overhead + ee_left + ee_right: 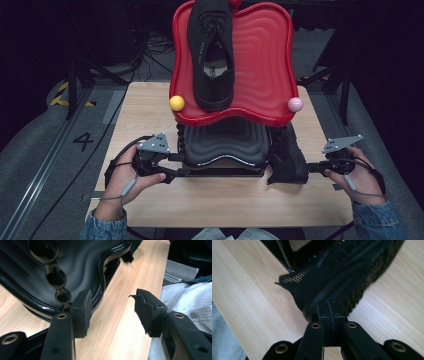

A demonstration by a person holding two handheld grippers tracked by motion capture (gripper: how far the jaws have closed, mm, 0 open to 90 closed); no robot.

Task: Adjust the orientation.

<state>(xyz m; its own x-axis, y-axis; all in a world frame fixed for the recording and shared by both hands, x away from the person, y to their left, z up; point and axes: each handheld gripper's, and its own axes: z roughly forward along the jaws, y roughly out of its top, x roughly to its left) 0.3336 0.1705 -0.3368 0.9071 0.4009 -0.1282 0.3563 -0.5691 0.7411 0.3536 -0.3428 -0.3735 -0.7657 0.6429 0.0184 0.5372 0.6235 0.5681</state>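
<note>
At table's right, jaws seemingly pinch shoe (pixel 342 277).

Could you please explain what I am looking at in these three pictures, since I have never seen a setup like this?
A person sits at a wooden table and holds a hand-operated two-jaw gripper in each hand. The high view looks down from above; each of the other two pictures comes from a camera riding on one gripper. On the table stands a two-tier shoe rack: a red upper shelf carrying one black sneaker, and a black lower shelf. The left gripper is open beside the lower shelf's edge. The right gripper is shut on the second black sneaker, which rests on the table beside the rack.
</note>
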